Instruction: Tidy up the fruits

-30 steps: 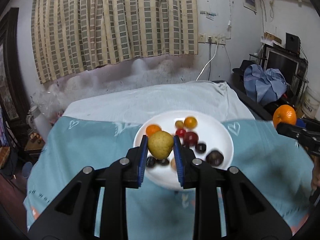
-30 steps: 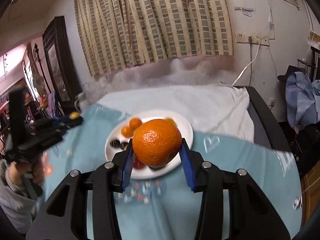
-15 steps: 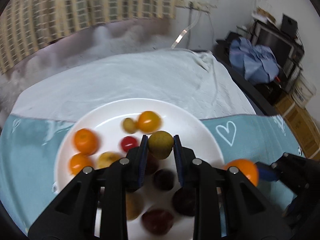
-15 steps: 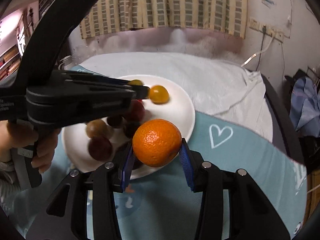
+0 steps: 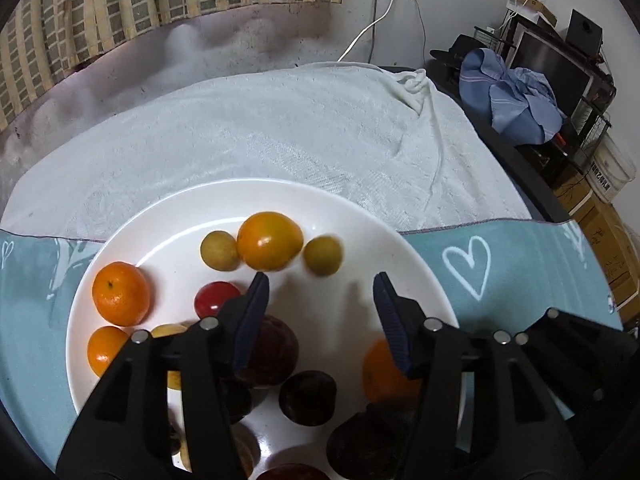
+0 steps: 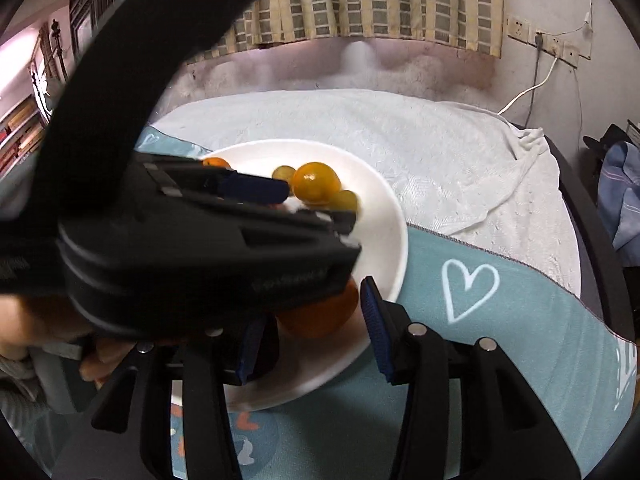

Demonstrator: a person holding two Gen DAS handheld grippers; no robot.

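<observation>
Small yellow-green round fruit [image 5: 322, 256] on white round plate [image 5: 404, 256], left gripper [image 5: 320, 304] spread apart empty, right gripper [image 6: 310, 332] apart around large orange [image 6: 320, 314].

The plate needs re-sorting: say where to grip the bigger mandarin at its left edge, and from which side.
Best bet: grip the mandarin across its widest middle, from above, one finger on its rim side, one toward the red fruit. It is round, bare plate shows on both those sides, and the smaller orange crowds its near side.
</observation>
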